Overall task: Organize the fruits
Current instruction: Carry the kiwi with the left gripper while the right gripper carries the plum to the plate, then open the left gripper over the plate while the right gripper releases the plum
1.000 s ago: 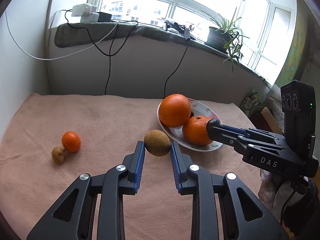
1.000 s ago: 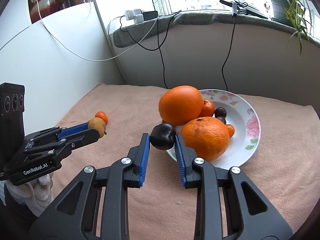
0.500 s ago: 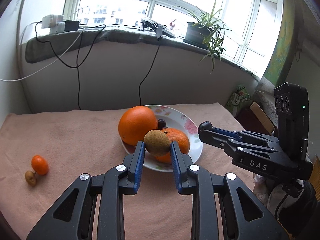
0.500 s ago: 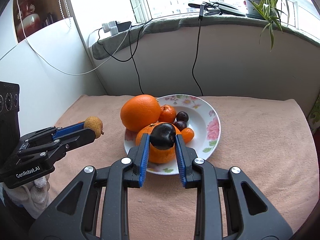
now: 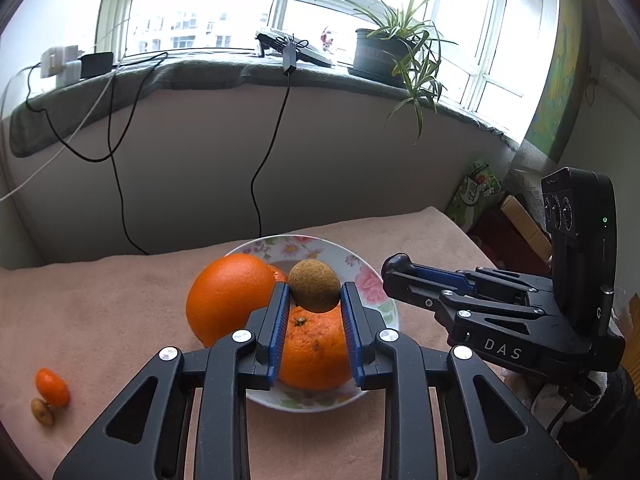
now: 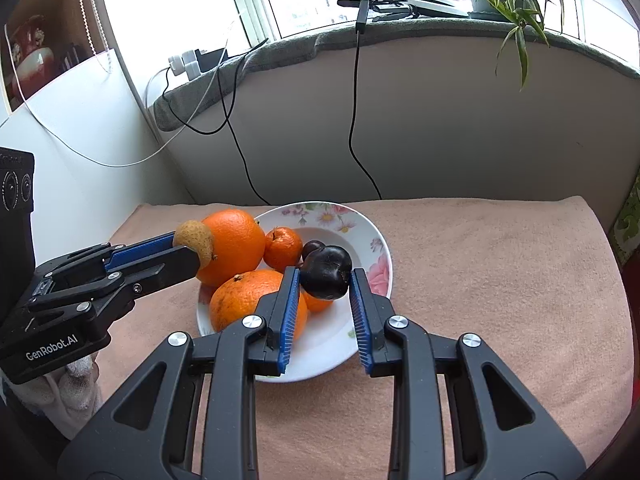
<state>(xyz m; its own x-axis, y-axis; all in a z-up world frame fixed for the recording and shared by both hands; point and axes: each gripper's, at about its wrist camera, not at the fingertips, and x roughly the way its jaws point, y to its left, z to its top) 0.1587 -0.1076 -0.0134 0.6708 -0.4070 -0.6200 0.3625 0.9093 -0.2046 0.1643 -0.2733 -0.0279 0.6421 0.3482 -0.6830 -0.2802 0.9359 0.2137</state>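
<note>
Partly hidden fruit on a flowered plate

The near orange (image 5: 312, 354) is showing only between black gripper fingers; a mandarin (image 5: 277, 273) is peeking from behind the large orange (image 5: 228, 294); a dark fruit (image 6: 312, 247) is sitting half hidden.

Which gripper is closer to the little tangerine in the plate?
Right. The right gripper, holding a dark fruit, hangs just beside the tangerine; the left gripper is beyond the big orange.
</note>
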